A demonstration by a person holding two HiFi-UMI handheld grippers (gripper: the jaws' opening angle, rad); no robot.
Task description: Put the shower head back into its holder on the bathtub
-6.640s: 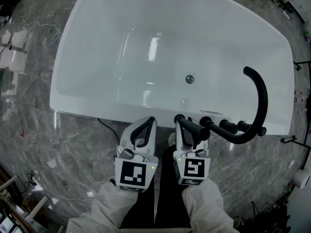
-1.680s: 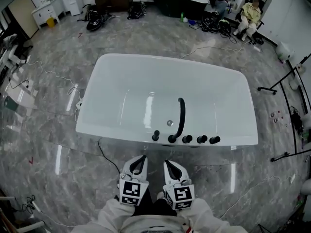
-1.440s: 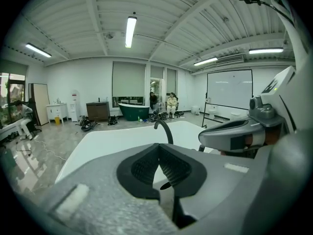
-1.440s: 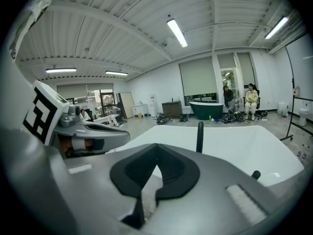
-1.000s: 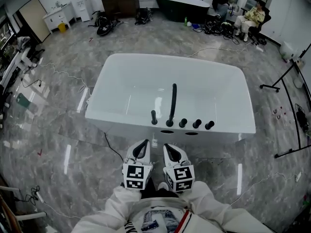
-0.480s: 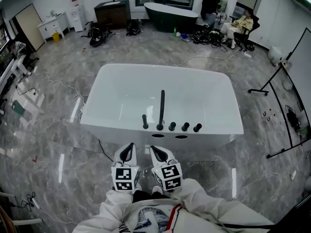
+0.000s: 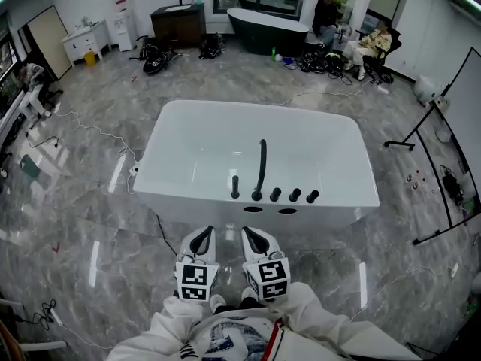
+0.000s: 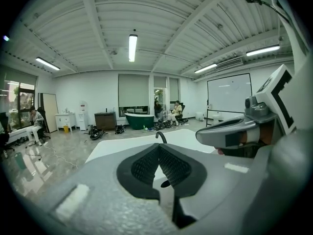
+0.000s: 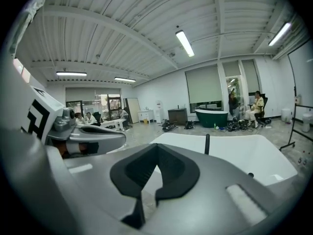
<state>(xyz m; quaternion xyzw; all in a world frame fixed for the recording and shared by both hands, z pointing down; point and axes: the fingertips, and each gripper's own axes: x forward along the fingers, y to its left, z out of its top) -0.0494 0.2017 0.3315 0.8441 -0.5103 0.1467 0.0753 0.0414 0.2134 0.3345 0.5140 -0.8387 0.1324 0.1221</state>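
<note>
The white bathtub (image 7: 188, 138) fills the middle of the head view. On its near rim the black shower head (image 7: 235, 186) stands upright as a short stick, just left of the tall curved spout (image 7: 261, 168) and a row of black knobs (image 7: 294, 195). My left gripper (image 7: 201, 235) and right gripper (image 7: 254, 235) hang side by side over the floor, short of the tub, touching nothing. Both are shut and hold nothing. In the left gripper view the pads (image 8: 146, 163) meet in front of the spout (image 8: 160, 136). The right gripper view shows closed jaws below the tub (image 9: 234, 153).
Grey marble floor surrounds the tub, with a cable (image 7: 161, 232) running near its left corner. A dark green tub (image 7: 267, 21), cabinets (image 7: 176, 15) and seated people (image 7: 372, 40) are at the far wall. A black stand (image 7: 440, 141) is at the right.
Both grippers have backed away from the tub rim, staying shut and side by side. The view has pulled back and now takes in the whole tub and the room.
</note>
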